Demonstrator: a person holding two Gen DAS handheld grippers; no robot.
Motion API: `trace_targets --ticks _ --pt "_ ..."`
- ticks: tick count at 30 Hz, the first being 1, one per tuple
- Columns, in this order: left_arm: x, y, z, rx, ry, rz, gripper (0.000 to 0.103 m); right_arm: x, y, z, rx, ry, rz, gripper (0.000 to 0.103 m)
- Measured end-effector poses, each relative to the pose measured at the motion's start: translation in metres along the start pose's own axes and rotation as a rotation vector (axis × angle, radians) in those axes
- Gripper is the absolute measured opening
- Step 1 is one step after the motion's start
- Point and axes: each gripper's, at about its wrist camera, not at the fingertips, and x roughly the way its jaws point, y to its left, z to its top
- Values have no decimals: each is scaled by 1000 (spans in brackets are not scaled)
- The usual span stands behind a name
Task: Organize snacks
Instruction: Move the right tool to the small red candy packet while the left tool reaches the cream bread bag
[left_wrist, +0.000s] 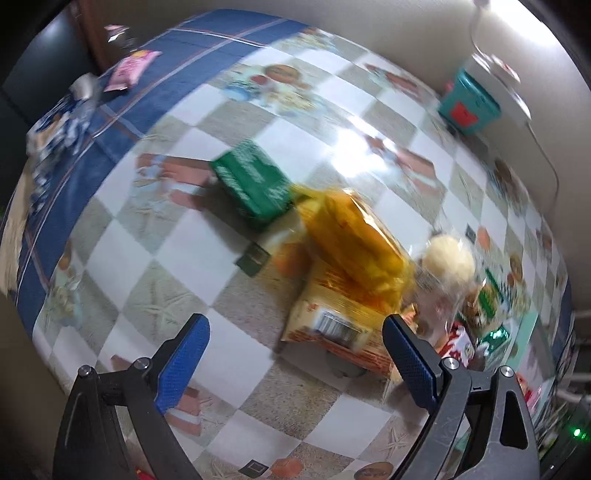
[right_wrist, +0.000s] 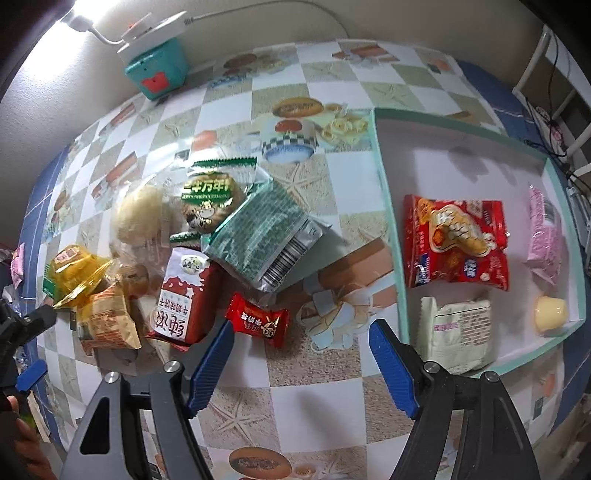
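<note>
Tray (right_wrist: 388, 206) at desk's right edge: I count five snacks
Left gripper (left_wrist: 295, 354): jaws open, empty
Right gripper (right_wrist: 301, 354): jaws open, empty
Red candy (right_wrist: 257, 325): one

Checkered beige-white tablecloth (right_wrist: 295, 391), blue border; red candy wrapper (right_wrist: 258, 325); mint-rimmed white tray (right_wrist: 388, 206); green box (left_wrist: 253, 184); blue gripper pads (right_wrist: 391, 373).

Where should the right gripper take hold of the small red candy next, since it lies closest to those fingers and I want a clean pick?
Grip the small red candy across its plump middle, coming straight down from above. It lies flat on the tablecloth, its twisted ends pointing sideways. The right gripper is open and empty; watch the red milk-biscuit box close beside it.
</note>
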Motion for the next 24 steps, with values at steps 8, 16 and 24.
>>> trace_targets --ticks 8,16,24 --pt "24 -25 -3 111 47 -1 95 12 2 2 8 24 9 79" --pt "39 -46 3 157 51 -12 95 24 -5 2 33 41 17 79" --pt "57 -56 4 174 66 -32 95 35 1 4 47 40 46 79"
